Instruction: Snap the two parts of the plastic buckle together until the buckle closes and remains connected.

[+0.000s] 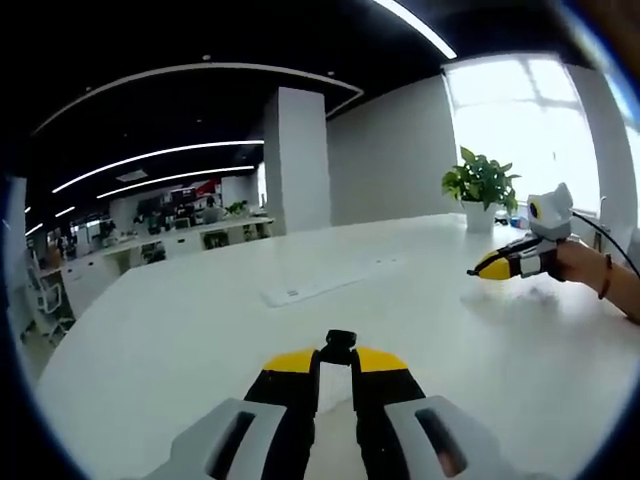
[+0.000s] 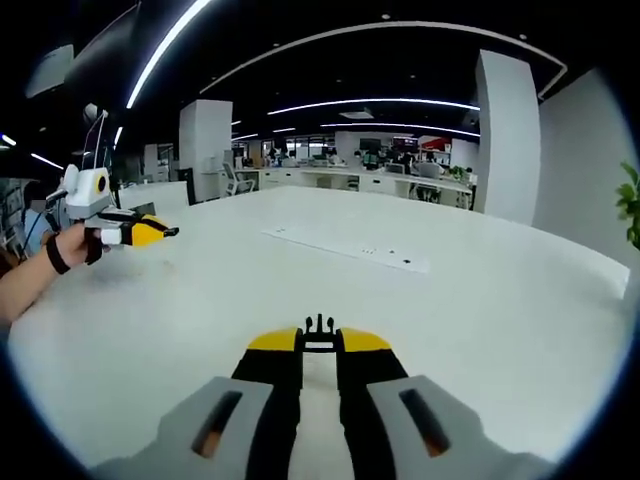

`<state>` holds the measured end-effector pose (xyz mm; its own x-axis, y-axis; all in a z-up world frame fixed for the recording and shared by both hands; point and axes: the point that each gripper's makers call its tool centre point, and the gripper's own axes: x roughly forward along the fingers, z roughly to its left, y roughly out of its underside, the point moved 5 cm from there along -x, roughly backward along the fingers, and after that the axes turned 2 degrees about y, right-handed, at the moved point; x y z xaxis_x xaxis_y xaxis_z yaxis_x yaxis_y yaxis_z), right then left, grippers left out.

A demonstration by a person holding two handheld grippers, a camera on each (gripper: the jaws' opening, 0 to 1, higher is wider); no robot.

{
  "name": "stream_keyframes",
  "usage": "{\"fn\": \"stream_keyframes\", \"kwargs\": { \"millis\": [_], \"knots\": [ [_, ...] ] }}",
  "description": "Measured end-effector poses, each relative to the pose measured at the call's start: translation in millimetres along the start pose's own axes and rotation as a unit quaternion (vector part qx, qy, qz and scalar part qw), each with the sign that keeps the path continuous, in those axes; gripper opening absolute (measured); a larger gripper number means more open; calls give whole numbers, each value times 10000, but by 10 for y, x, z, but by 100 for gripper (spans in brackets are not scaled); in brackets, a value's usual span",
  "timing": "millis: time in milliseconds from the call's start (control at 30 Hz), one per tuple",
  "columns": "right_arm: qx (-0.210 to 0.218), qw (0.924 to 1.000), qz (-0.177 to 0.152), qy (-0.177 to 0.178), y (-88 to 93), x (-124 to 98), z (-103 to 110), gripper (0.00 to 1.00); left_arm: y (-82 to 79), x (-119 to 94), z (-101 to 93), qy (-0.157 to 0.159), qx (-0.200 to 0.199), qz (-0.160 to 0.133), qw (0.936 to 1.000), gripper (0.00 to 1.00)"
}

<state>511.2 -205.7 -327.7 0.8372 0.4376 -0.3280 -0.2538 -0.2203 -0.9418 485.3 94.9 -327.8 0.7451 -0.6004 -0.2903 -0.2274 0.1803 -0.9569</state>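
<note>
My left gripper (image 1: 336, 360) is shut on a small black buckle part (image 1: 340, 343) that sticks out past its yellow tips, above the white table (image 1: 200, 330). My right gripper (image 2: 320, 345) is shut on the other black buckle part (image 2: 320, 327), whose prongs point forward. In the left gripper view the right gripper (image 1: 492, 266) hovers at the right, held by a hand (image 1: 585, 265). From the right gripper view the left gripper (image 2: 150, 231) floats at the left over the table (image 2: 480, 330), held by a hand (image 2: 72, 245). The two parts are far apart.
A flat white cable hatch (image 1: 320, 283) (image 2: 350, 247) lies in the middle of the table. A potted plant (image 1: 481, 190) stands at the table's far edge by a bright window. A white pillar (image 1: 297, 160) and office desks (image 2: 390, 178) lie beyond.
</note>
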Motion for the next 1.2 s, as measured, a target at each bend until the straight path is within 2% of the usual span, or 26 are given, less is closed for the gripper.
{"fn": "stream_keyframes", "kwargs": {
  "millis": [400,633,733,1200],
  "knots": [
    [-38,10000,12,19,5,-8,-8,12,0,57,60,-31,96,57,9999,11],
    [-35,10000,-3,16,3,-18,0,12,-77,233,302,-77,162,47,9998,11],
    [-36,10000,-7,4,0,-19,9,12,-104,272,343,-48,143,28,9999,11],
    [-69,10000,2,-20,-6,1,1,12,-121,287,339,-28,253,56,9997,11]
  ]
}}
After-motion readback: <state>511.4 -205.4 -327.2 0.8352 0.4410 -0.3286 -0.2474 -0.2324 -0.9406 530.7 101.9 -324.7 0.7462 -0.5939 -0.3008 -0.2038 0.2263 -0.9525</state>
